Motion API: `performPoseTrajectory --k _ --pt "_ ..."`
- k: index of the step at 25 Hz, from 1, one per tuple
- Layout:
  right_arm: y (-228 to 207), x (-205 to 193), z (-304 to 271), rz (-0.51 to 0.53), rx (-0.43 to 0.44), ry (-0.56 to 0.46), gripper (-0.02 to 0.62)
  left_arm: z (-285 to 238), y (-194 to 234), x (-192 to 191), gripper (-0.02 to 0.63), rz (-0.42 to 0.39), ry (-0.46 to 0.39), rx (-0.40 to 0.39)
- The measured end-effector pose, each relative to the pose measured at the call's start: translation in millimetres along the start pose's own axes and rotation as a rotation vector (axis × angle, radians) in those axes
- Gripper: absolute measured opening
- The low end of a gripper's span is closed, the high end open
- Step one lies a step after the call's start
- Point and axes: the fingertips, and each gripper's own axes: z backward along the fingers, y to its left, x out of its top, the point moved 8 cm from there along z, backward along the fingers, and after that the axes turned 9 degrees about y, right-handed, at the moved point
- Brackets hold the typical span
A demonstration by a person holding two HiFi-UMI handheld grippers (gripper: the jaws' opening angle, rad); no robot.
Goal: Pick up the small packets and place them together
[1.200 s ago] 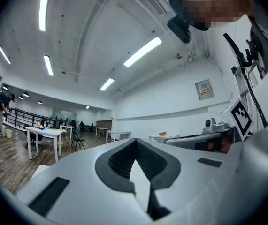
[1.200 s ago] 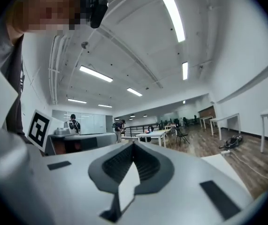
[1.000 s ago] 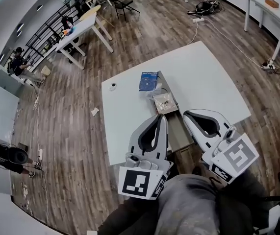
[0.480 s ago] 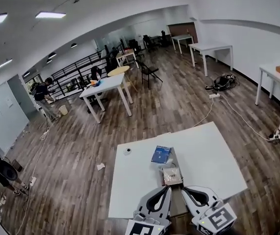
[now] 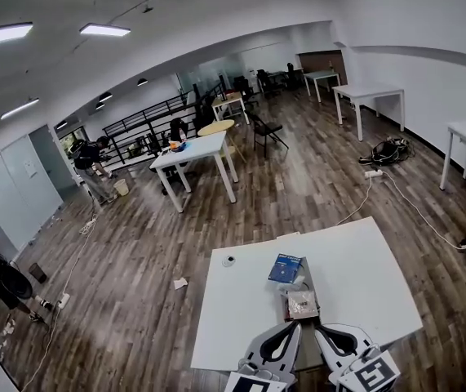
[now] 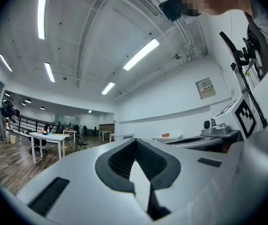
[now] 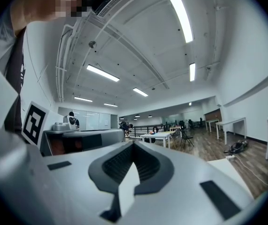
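Head view, packets: we see a blue packet point(image 5: 286, 268) and a clear packet point(image 5: 303, 305) lying near each other on the white table point(image 5: 363, 276) (whether they touch, we cannot tell).
Head view, tools: left gripper point(image 5: 286, 337) and right gripper point(image 5: 330, 339) sit at the table's near edge, short of both packets.
Left gripper view: jaws pressed together, nothing between them.
Right gripper view: jaws likewise together, holding nothing.
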Motion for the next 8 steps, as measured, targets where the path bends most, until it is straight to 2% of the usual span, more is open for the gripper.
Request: performPoseTrajectory --k 4,8 --pt "-4.1 0.3 -6.7 0.007 -0.005 -0.007 0.005 -3.8 3.3 1.1 0.003 -0.002 -0.013 0.001" --pt "-23.0 17.2 -29.4 0.091 -0.007 -0.088 0.005 -13.3 15.2 10.2 0.003 -0.027 -0.082 0.013"
